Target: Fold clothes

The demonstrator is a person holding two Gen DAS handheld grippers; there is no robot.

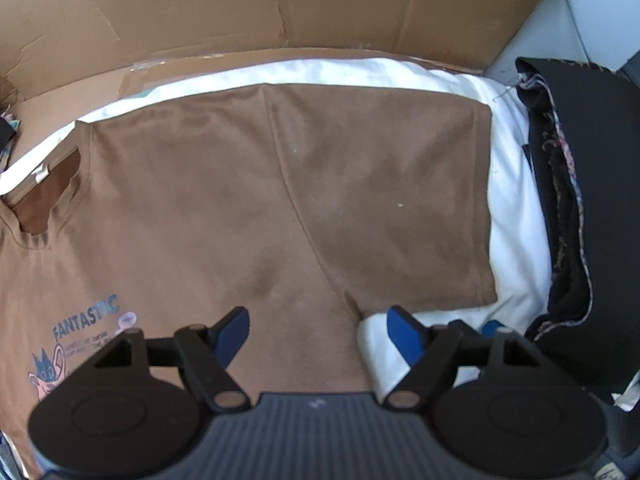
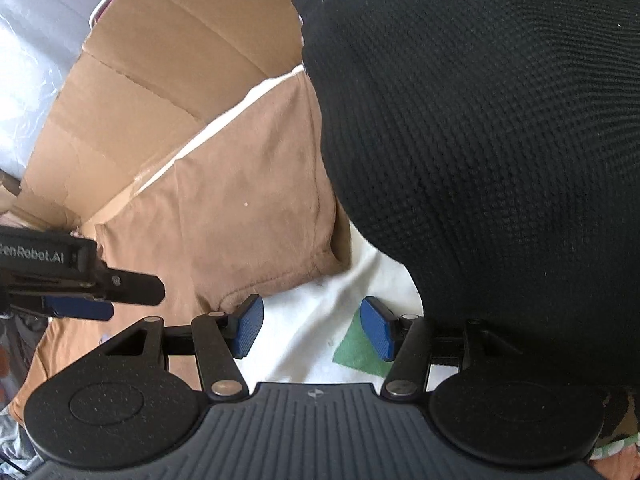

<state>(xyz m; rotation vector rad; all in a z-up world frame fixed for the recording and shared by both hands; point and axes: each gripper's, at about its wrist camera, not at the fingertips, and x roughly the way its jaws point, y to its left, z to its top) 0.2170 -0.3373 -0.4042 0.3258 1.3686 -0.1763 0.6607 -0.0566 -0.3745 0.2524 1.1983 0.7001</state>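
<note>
A brown T-shirt [image 1: 224, 208] lies flat on a white sheet [image 1: 512, 216], collar at the left and a "FANTASTIC" print [image 1: 86, 320] at the lower left. Its short sleeve [image 1: 400, 208] spreads to the right. My left gripper [image 1: 320, 332] hovers open over the armpit seam, one pad above the shirt's body and the other above the sheet just below the sleeve. In the right wrist view, my right gripper [image 2: 313, 326] stands open over the white sheet [image 2: 320, 292]. Its left fingertip [image 2: 248, 326] is beside the sleeve's hem [image 2: 280, 276], and nothing sits between the pads.
Cardboard walls [image 1: 320, 0] rise behind the sheet. A dark garment with patterned trim [image 1: 592, 200] is piled at the right; black knit fabric [image 2: 480, 160] fills the right of the right wrist view. A green patch [image 2: 356, 352] lies on the sheet. The left gripper's body [image 2: 80, 280] enters from the left.
</note>
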